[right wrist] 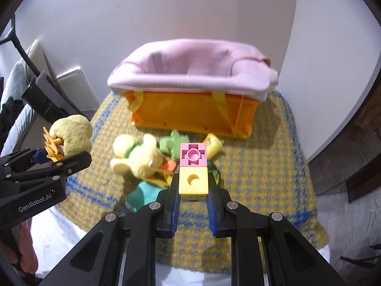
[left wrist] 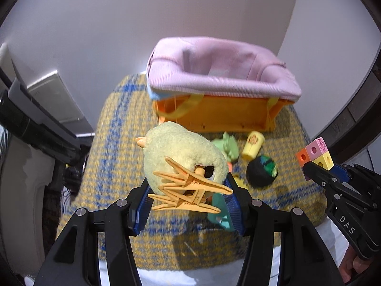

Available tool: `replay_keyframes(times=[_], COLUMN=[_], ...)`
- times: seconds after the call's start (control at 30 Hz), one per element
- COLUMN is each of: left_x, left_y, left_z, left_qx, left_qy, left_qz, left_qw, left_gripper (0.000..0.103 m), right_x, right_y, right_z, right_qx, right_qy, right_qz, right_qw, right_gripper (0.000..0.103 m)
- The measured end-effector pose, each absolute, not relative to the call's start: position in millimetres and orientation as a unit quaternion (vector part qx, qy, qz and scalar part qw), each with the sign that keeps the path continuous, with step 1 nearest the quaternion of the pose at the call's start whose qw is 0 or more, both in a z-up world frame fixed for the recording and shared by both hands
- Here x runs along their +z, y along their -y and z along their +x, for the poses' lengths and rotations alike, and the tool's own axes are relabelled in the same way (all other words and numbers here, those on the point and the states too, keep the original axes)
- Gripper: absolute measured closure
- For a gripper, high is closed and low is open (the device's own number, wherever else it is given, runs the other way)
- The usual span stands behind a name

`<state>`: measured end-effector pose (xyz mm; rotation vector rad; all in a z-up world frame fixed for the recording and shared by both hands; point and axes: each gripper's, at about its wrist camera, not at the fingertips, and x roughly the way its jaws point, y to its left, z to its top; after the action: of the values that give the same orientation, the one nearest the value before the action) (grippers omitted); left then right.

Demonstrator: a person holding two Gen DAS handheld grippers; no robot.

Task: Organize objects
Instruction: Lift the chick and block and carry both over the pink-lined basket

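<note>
My left gripper is shut on a yellow plush chick with orange plastic feet and holds it above the mat; it also shows in the right wrist view. My right gripper is shut on a cluster of linked cubes, pink and yellow on top, also visible in the left wrist view. An orange basket with a pink fabric liner stands at the back of the mat. A yellow plush, a green toy, a yellow cup and a dark ball lie before it.
Everything rests on a yellow and blue woven mat over a white surface. A white wall rises behind the basket. Dark furniture stands at the left and a dark wooden piece at the right.
</note>
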<state>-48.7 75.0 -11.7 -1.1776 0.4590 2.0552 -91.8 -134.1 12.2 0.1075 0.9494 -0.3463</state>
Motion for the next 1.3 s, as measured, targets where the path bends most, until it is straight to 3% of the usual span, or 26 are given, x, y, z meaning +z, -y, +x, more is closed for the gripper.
replay_keyframes(times=[0.47, 1.3], left_x=[32, 36], left_y=[-108, -174], left_z=[-73, -124], left_qx=[0.805, 0.798], left_qy=[-0.177, -0.198], left_qz=[-0.418, -0.392], left_qw=[0.382, 0.413], left_gripper=[0.048, 0.048], right_x=[57, 75], right_y=[153, 195], right_z=[-62, 21], right_qx=[-0.175, -0.18], right_qy=[-0.416, -0.393], right_qz=[0.021, 0.014], right_qw=[0.892, 0.902], right_gripper=[0.083, 0.083])
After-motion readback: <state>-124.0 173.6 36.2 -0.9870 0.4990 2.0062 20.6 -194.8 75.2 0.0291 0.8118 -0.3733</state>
